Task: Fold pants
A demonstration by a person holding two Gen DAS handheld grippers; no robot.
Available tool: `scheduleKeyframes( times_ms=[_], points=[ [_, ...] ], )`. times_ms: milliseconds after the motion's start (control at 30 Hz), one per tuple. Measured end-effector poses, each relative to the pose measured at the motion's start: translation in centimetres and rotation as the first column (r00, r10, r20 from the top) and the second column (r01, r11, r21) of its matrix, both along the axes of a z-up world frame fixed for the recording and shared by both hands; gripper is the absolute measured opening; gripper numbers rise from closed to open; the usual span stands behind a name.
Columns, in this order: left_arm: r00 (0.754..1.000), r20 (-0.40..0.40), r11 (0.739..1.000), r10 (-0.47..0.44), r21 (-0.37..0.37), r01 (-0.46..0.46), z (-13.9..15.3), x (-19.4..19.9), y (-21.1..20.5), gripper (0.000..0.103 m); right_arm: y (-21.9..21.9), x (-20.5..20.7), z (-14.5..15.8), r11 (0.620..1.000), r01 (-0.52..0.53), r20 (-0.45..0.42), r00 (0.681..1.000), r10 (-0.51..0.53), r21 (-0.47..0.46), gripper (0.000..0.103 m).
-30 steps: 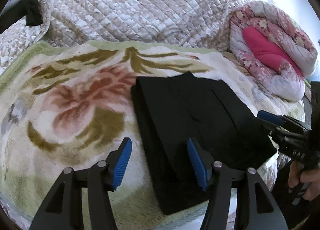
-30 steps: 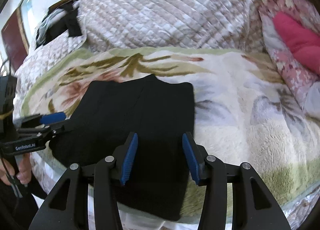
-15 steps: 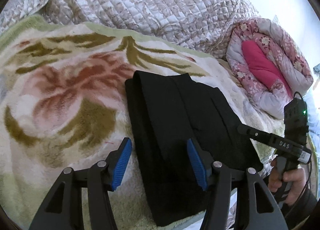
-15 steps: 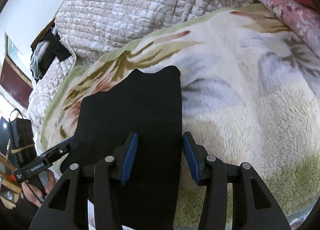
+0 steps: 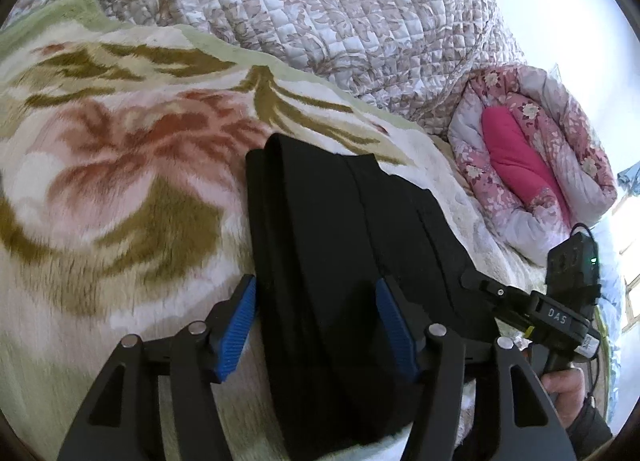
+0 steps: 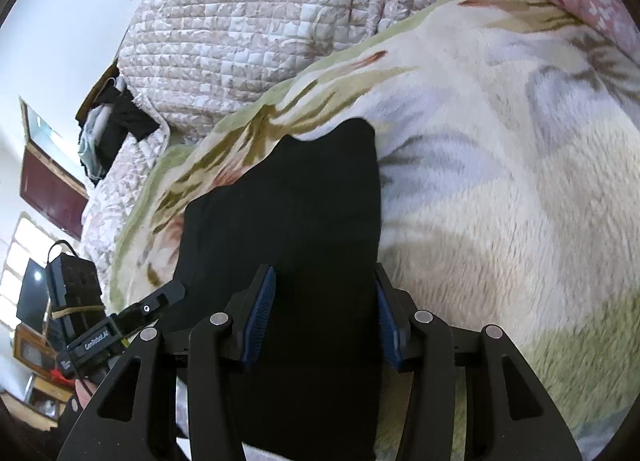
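Black pants (image 5: pixel 340 221) lie folded into a long flat stack on a floral fleece blanket (image 5: pixel 120 181). My left gripper (image 5: pixel 318 325) stands open low over the stack's near left side, with the left fold edge between its blue pads. My right gripper (image 6: pixel 324 325) is open over the near right side of the pants (image 6: pixel 288 201), its right pad at the stack's right edge. No pad presses on cloth. The right gripper's fingers (image 5: pixel 480 285) show at the stack's right in the left wrist view, a hand below them.
A quilted beige bedspread (image 5: pixel 320 21) is heaped behind the blanket. A rolled pink floral quilt (image 5: pixel 532 149) lies at the far right. Dark clothes (image 6: pixel 116 125) hang at the bed's far left corner. The bed's front edge runs just under both grippers.
Both grippers have rolled and sunk closer to the pants, the left toward the left fold edge, the right toward the right edge. The pants lie as before.
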State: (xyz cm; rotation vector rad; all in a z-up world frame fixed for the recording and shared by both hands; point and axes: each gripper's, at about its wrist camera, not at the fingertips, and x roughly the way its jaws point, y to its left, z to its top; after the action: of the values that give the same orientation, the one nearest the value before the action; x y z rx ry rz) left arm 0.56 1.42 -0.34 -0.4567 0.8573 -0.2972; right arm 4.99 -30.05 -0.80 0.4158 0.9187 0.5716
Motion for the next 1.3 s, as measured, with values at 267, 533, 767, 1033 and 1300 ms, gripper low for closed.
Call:
scheduleKeyframes(
  times_ms=[267, 533, 767, 1033, 1300],
  points=[
    [1.0, -0.001, 1.0, -0.016, 0.014, 0.016, -0.2, 1.2, -0.7, 0.064, 0.7, 1.4, 0.0, 1.0, -0.002, 0.01, 1.0, 0.002, -0.021, 0.04],
    [1.0, 0.005, 0.996, -0.006, 0.084, 0.006, 0.4, 1.2, -1.6, 0.052, 0.6, 1.0, 0.1, 0.999, 0.01, 0.023, 1.0, -0.009, -0.032, 0.025],
    [1.0, 0.02, 0.987, -0.018, 0.159, 0.014, 1.7, 0.9, -2.5, 0.034, 1.0, 0.5, 1.3, 0.999, 0.007, 0.049, 0.999, -0.005, -0.05, 0.016],
    [0.997, 0.047, 0.972, -0.054, 0.23, 0.042, 3.7, 0.5, -3.6, 0.025, 2.2, -0.7, 4.2, 0.997, -0.01, 0.105, 0.994, 0.018, -0.071, 0.015],
    [0.995, 0.063, 0.965, -0.072, 0.256, 0.054, 5.5, 1.9, -2.9, 0.024, 4.7, 0.8, 6.6, 0.995, -0.071, 0.131, 0.988, 0.081, -0.075, 0.014]
  ],
)
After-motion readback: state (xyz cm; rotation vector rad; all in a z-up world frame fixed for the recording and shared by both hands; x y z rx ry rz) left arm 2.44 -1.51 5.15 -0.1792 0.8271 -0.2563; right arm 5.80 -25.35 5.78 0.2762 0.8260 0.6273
